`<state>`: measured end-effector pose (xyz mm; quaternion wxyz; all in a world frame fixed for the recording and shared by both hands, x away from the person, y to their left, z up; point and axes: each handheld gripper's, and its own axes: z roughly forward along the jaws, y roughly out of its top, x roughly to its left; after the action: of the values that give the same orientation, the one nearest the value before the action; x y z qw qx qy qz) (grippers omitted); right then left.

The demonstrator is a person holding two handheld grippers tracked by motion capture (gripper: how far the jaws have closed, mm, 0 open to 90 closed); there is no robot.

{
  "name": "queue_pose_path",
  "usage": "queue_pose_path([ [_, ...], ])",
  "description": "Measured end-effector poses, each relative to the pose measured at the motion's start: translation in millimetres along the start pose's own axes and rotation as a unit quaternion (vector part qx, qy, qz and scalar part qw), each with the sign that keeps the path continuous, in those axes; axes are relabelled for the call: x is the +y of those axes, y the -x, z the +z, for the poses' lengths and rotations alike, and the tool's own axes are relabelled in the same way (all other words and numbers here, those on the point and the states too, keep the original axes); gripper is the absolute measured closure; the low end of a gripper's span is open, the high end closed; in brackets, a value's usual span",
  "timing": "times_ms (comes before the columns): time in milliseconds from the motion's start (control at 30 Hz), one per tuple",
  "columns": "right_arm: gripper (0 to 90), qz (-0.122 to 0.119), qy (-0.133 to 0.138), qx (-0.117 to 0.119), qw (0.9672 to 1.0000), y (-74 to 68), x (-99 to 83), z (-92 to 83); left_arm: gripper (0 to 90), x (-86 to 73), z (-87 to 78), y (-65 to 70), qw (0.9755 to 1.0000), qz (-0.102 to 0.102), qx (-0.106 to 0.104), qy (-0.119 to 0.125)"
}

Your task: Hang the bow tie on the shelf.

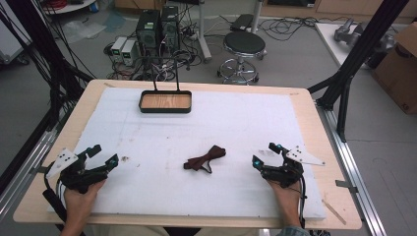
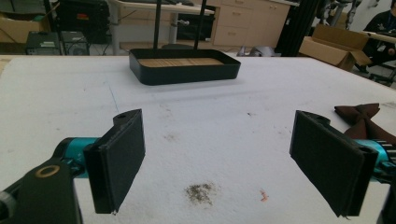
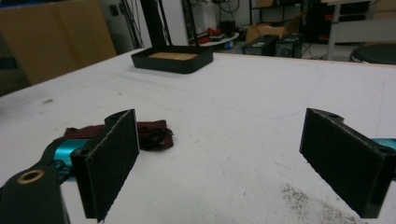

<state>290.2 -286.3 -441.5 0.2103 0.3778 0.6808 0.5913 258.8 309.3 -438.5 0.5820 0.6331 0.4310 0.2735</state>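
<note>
The left tongs (image 1: 101,156) lay at the near left of the table (image 1: 305,105), held in the person's left hand (image 1: 81,194), jaws spread wide with nothing between them. In the left gripper view the left tongs (image 2: 217,161) showed their two black pads apart over the white mat (image 2: 196,107), above a small dark smudge (image 2: 200,192) and an orange fleck (image 2: 264,196).

The right tongs (image 1: 265,156) lay at the near right, held in the right hand (image 1: 285,191), jaws likewise released and empty. In the right gripper view the right tongs (image 3: 219,158) stood open over bare mat, with a grey speckled patch (image 3: 303,198) near the right pad.

Between the two tongs, touching neither, a dark brown bow tie (image 1: 205,158) lay on the mat, a little nearer the right tongs. It showed past the right pad in the left gripper view (image 2: 362,116) and behind the left pad in the right gripper view (image 3: 149,133).

At the far side, left of centre, sat a black tray (image 1: 165,102) with a wooden floor and two upright rods behind it. Beyond the table stood a stool (image 1: 243,46) on the floor.
</note>
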Motion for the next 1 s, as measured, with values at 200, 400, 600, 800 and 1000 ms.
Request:
queue_pose_path([
  [200,11.0,-0.019,-0.006,0.008,0.9998,-4.4,1.8,2.5,18.5,-0.5,-1.1,0.5,1.0,0.001,0.001,0.002],
  [400,14.6,0.0,-0.043,0.072,0.9965,-6.5,10.8,16.0,18.5,-0.4,-0.6,1.1,1.0,0.005,0.0,-0.002],
  [600,19.6,-0.043,-0.09,0.137,0.9855,-18.2,27.5,47.9,18.5,-0.4,0.0,1.5,1.0,0.004,0.0,-0.003],
  [800,26.8,-0.086,-0.116,0.185,0.9721,-25.6,34.0,69.8,18.5,-0.4,0.0,1.6,1.0,0.005,0.0,-0.004],
  [1000,30.1,-0.123,-0.173,0.238,0.9478,-36.2,46.9,108.4,18.5,-0.4,0.1,1.5,1.0,0.002,0.0,-0.004],
])
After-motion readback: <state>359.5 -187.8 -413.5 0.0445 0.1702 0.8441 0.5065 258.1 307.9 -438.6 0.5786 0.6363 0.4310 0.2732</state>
